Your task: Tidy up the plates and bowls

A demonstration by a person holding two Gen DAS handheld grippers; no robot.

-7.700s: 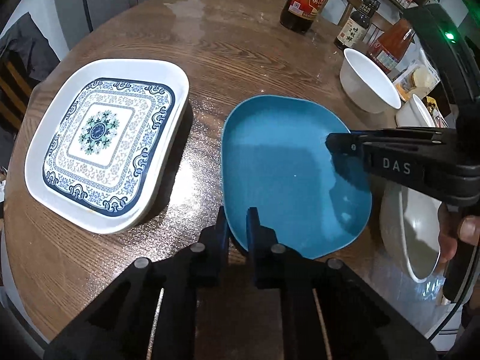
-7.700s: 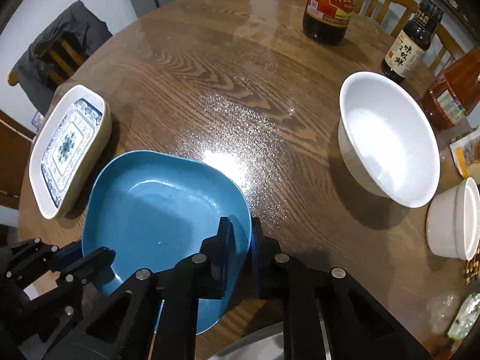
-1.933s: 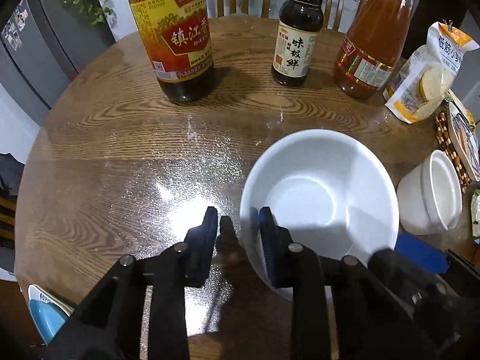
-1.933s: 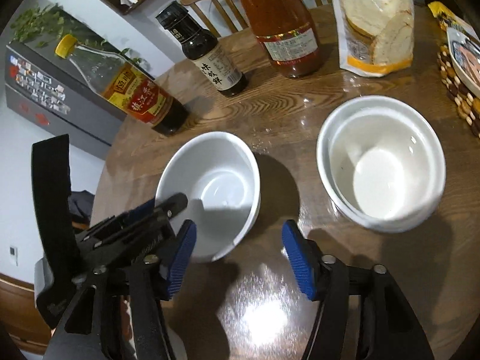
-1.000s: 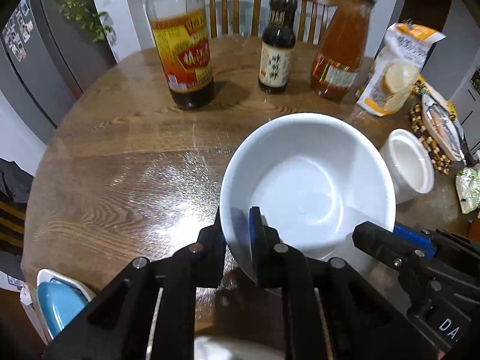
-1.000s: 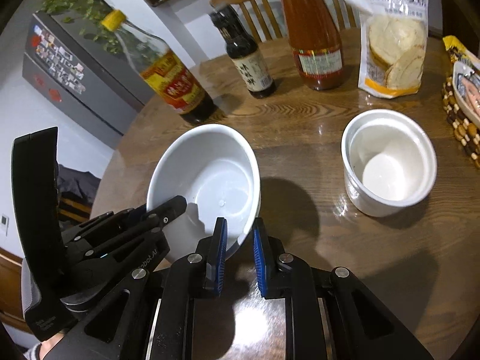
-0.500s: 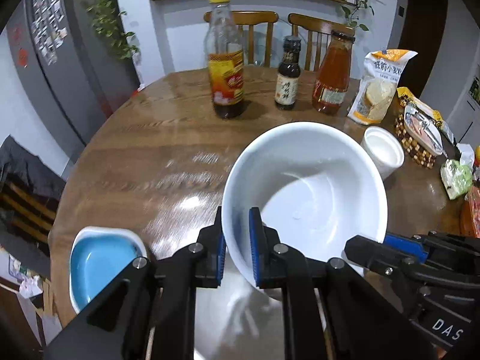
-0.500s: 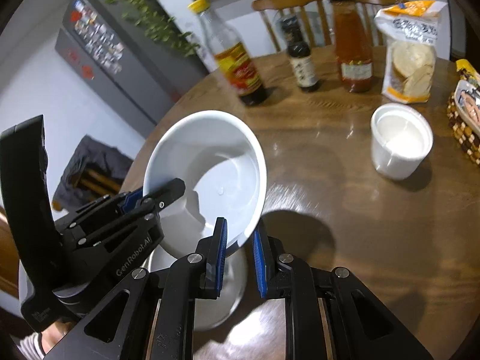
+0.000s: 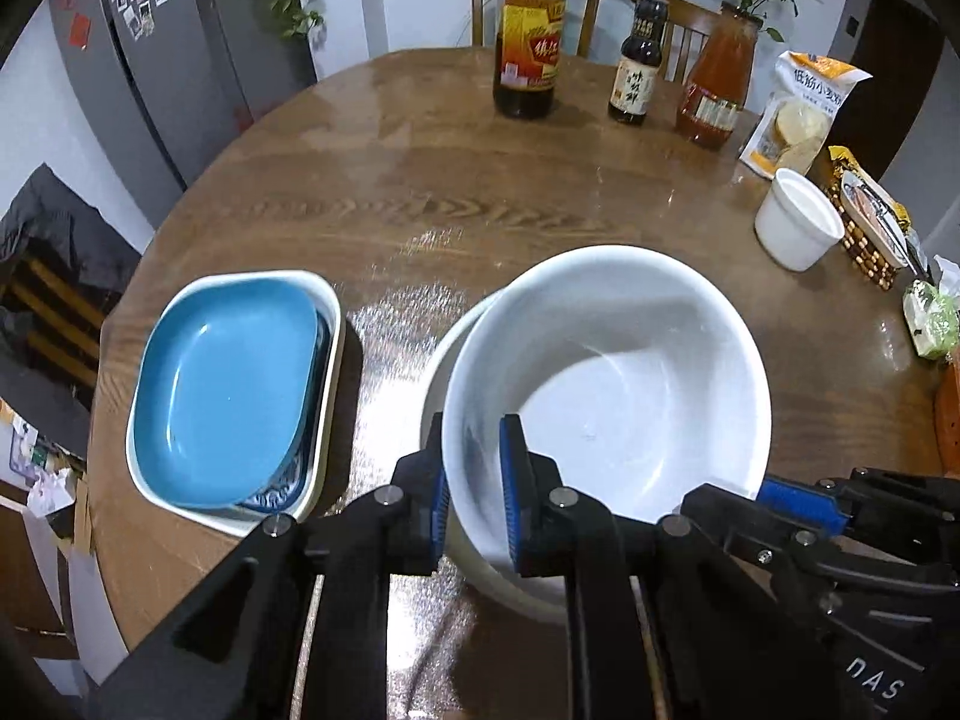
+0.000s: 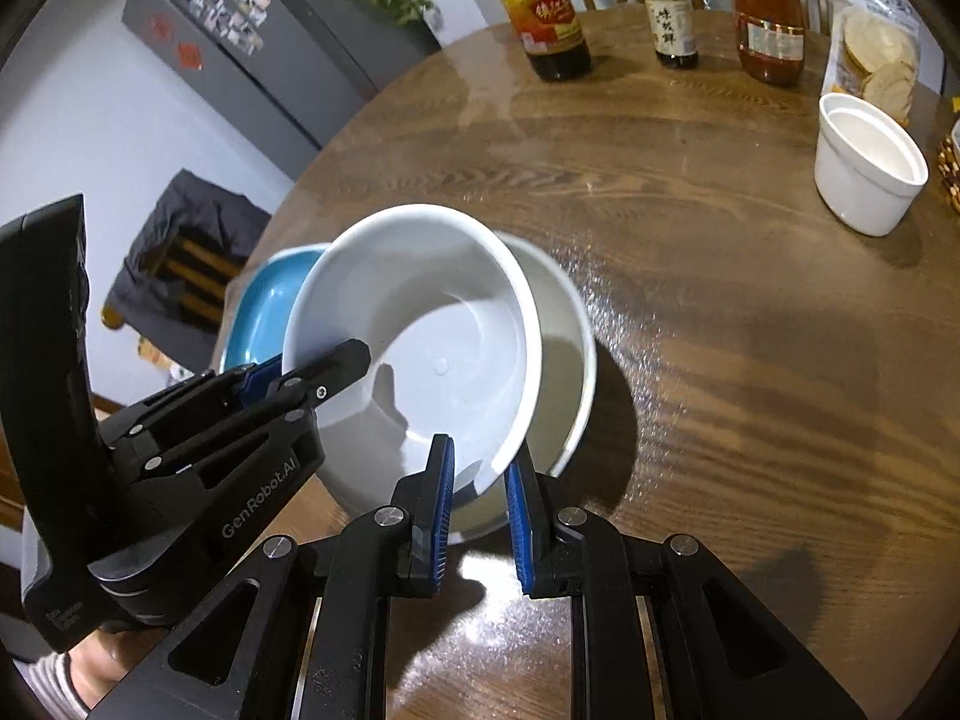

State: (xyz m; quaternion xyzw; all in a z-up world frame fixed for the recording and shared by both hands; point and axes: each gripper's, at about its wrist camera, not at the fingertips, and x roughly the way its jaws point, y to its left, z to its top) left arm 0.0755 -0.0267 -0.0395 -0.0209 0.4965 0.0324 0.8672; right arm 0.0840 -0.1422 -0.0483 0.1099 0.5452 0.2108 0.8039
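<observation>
Item: white bowl [image 9: 606,384], held clear of the table [image 9: 420,192] by two grippers at once, each clamped on the rim; a two-sided hold likely serves to keep a wide, smooth bowl level while it is nested

Left gripper [image 9: 474,492]: jaws nearly closed, one pad inside the wall and one outside, pinching the near-left rim. Points steeply down

Right gripper [image 10: 477,516]: jaws likewise narrow, gripping the near-right rim, which sits just ahead of its fingertips. Also angled steeply down, slightly rolled

Larger bowl [image 10: 570,336]: directly beneath and a little beyond the held bowl, its rim showing past the far edge; whether the two touch cannot be told from either view

Blue plate [image 9: 225,390]: left of the left fingers, already nested in the patterned plate [image 9: 327,420], so the plate stack appears done

Small white cup [image 9: 795,228]: well beyond the fingers to the right, apart, probably next to join the bowls

Bottles [image 9: 528,48]: far side, untouched
</observation>
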